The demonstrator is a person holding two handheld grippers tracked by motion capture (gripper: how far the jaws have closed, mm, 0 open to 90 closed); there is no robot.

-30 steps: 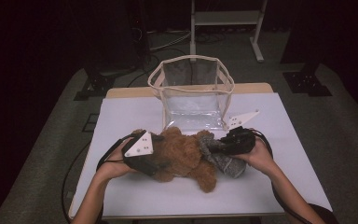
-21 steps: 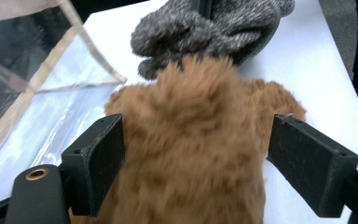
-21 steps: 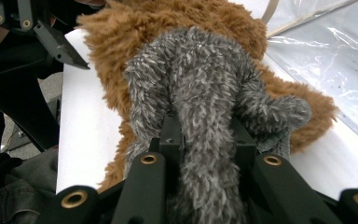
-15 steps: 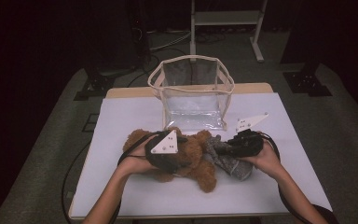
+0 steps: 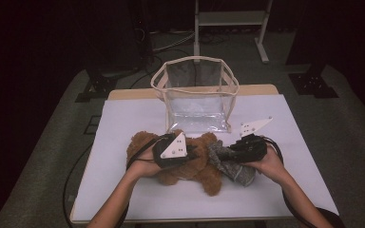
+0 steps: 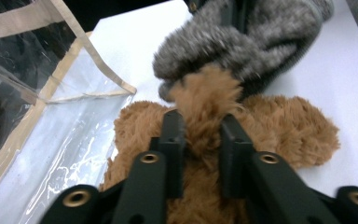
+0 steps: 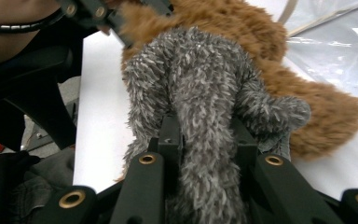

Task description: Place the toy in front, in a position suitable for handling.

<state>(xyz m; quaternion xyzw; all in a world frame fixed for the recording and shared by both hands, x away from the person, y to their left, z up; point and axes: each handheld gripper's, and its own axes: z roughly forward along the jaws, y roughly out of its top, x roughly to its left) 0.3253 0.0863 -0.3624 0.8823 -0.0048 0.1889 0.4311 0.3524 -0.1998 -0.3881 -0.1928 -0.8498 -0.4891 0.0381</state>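
Note:
A brown teddy bear (image 5: 140, 142) lies on the white table (image 5: 123, 114) in front of a clear bag. A grey fuzzy cloth (image 5: 237, 173) covers the bear's right end. My left gripper (image 5: 195, 154) sits over the bear's middle. Its jaws have just been closing and now pinch a tuft of the bear's brown fur (image 6: 203, 93). In the left gripper view, my left gripper (image 6: 203, 121) points toward the grey cloth (image 6: 251, 37). My right gripper (image 7: 205, 126) is shut on a fold of the grey cloth (image 7: 191, 70), with the bear (image 7: 317, 112) behind it.
A clear plastic bag (image 5: 197, 95) with beige trim stands open-topped just behind the bear, and its wall (image 6: 74, 130) is close on the left in the left gripper view. Dark floor, cables and a stand's legs lie beyond the table's far edge.
My left gripper slid right from the bear's left side onto its middle, and its jaws shut on the fur. The right hand and the grey cloth stayed put.

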